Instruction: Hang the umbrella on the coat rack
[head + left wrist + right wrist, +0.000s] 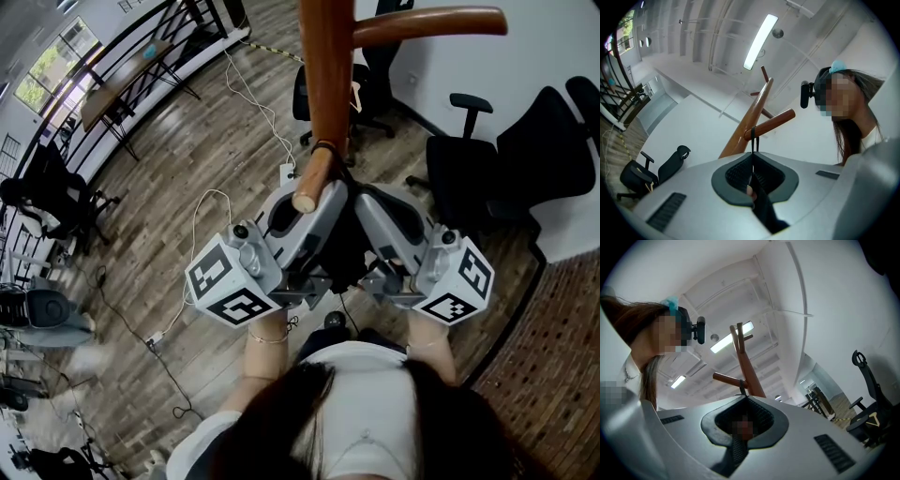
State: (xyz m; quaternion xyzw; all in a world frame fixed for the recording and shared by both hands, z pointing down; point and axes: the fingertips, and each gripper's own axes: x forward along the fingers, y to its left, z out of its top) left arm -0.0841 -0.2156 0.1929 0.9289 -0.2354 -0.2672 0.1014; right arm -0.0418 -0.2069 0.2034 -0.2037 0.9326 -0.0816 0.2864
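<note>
The wooden coat rack [328, 66] rises at top centre, with one peg [312, 183] pointing toward me. A thin black strap loop [325, 146] of the umbrella sits over that peg. The dark umbrella [347, 251] hangs beneath it, between both grippers. My left gripper [317, 208] is just left of the peg and shut on the strap [752, 140], which runs up to the peg [771, 123]. Just right of it, my right gripper [367, 208] is also shut on black webbing [737, 448] that leads to the peg [727, 378]. Most of the umbrella is hidden by the grippers.
Black office chairs [497, 159] stand at the right and another [375, 66] behind the rack. A long table [122, 80] and railing lie at the upper left. White cables [246, 94] trail over the wooden floor. A second peg [431, 22] juts to the right.
</note>
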